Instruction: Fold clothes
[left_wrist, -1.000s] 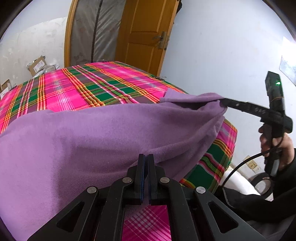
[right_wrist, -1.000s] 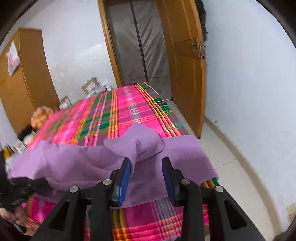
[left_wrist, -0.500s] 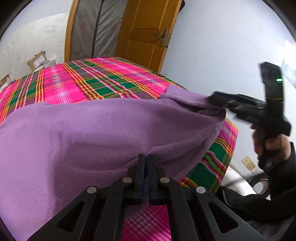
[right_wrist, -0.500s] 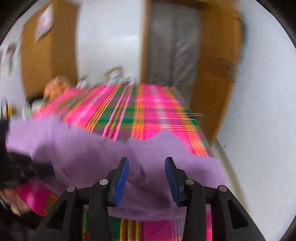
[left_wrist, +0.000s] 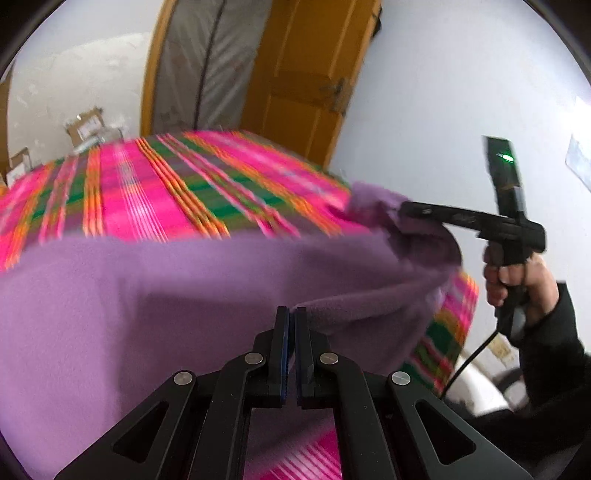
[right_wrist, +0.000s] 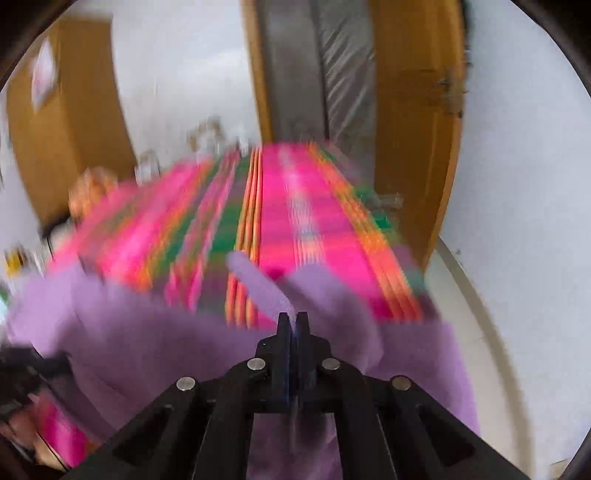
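- Purple cloth (left_wrist: 192, 295): draped over the near end of the plaid bedspread (left_wrist: 147, 192).
- Left gripper (left_wrist: 290, 314): clenched on the cloth's near edge.
- Right gripper (right_wrist: 293, 318): clenched on the cloth's corner.

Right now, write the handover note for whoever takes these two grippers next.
Left gripper: shut on the near edge of the purple cloth.
Right gripper: shut on a raised corner of the cloth at its right end; the view is blurred.
The cloth lies across the near end of the plaid-covered table, partly hanging over the front.
Done: both grips are taken.
Left: carry the held edge over to make the fold, lay it flat, release. No finished fold shows yet.
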